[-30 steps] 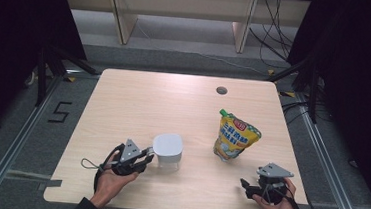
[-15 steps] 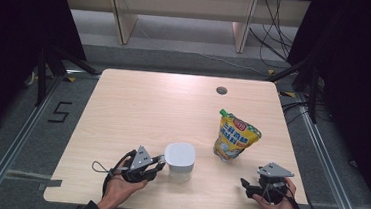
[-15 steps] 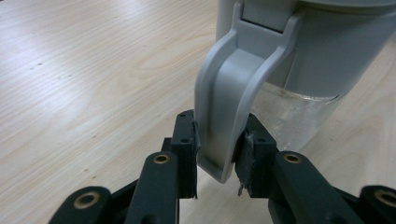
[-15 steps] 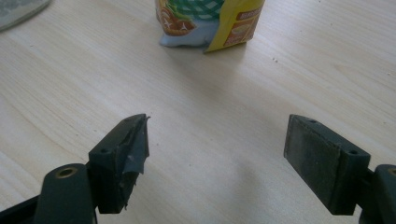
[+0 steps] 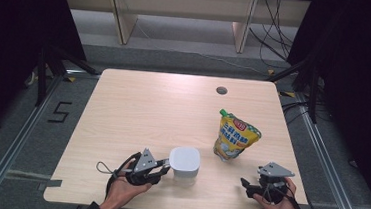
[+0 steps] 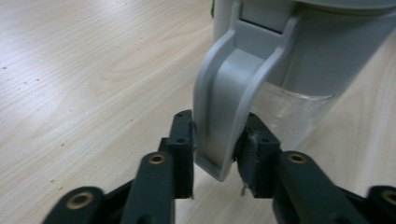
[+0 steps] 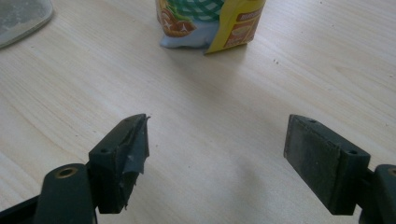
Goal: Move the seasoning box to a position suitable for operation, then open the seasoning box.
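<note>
Jug (image 5: pixel 184 161) sits near the bench's (image 5: pixel 138 106) front edge, a bit left of middle: clear body, white lid, grey handle (image 6: pixel 229 107) facing my left fingers (image 5: pixel 160 171). Upright, base flat on the wood.

Left fingers straddle the lower end of the handle. They have just been opening; both inner faces sit at or just off the plastic, so call it a loose bracket, not a clamp.

Handling, my read: hard plastic, stiff, smooth, so slippery under the rubber. The body looks clear with nothing obvious inside; I'd guess light, but can't tell the fill. The handle is the only sane grip, since the body is too wide for me. I'd bite higher up the loop, since the tip tapers and could squirt out. An off-centre grip means it'll want to swing on lift.

Right fingers (image 7: pixel 217 161) stand wide with nothing between them, resting near the front right corner. The yellow pouch (image 5: pixel 235 137) stands just beyond them, right of the jug and apart from it.
</note>
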Tool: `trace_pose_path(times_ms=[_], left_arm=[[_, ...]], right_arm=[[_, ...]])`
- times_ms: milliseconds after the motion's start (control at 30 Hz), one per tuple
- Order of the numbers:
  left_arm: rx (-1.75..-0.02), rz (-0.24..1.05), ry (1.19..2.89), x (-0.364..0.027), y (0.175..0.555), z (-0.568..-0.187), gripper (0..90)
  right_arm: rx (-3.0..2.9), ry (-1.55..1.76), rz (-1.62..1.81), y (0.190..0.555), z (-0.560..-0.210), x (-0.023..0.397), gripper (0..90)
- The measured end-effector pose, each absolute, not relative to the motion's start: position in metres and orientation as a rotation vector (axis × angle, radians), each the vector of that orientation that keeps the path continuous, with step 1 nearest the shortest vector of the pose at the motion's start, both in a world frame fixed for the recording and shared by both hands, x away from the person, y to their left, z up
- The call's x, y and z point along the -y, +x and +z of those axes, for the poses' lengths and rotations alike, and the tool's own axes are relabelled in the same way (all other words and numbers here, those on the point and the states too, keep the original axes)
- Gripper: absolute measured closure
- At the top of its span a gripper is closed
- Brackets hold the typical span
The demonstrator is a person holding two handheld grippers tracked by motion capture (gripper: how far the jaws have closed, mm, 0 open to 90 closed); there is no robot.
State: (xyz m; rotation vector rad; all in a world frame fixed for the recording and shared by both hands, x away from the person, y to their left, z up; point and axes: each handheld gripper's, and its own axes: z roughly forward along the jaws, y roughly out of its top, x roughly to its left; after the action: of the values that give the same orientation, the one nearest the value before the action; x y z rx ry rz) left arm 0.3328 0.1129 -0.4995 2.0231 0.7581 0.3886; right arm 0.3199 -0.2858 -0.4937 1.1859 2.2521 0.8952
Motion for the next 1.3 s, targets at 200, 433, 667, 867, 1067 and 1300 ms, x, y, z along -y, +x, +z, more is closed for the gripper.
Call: trace_pose_path(times_ms=[200,433,667,867,1067,1300], left_arm=[[-0.753,0.371,2.017,-0.121,0.329,-0.490,46.4],[-0.754,0.331,2.026,-0.131,0.326,-0.482,39.4],[-0.775,0.326,2.005,-0.139,0.322,-0.471,36.1],[-0.775,0.307,1.966,-0.138,0.318,-0.457,35.4],[-0.727,0.317,1.954,-0.135,0.313,-0.443,36.4],[-0.697,0.323,1.878,-0.133,0.313,-0.427,63.1]], right_arm=[[-2.250,1.199,0.903,0.322,-0.494,0.289,23.1],[-2.252,1.202,0.897,0.321,-0.494,0.288,23.1],[-2.264,1.164,0.902,0.324,-0.495,0.289,23.1],[-2.255,1.199,0.903,0.321,-0.494,0.288,23.0],[-2.265,1.147,0.911,0.324,-0.496,0.288,22.9],[-2.246,1.136,0.920,0.323,-0.494,0.287,22.9]])
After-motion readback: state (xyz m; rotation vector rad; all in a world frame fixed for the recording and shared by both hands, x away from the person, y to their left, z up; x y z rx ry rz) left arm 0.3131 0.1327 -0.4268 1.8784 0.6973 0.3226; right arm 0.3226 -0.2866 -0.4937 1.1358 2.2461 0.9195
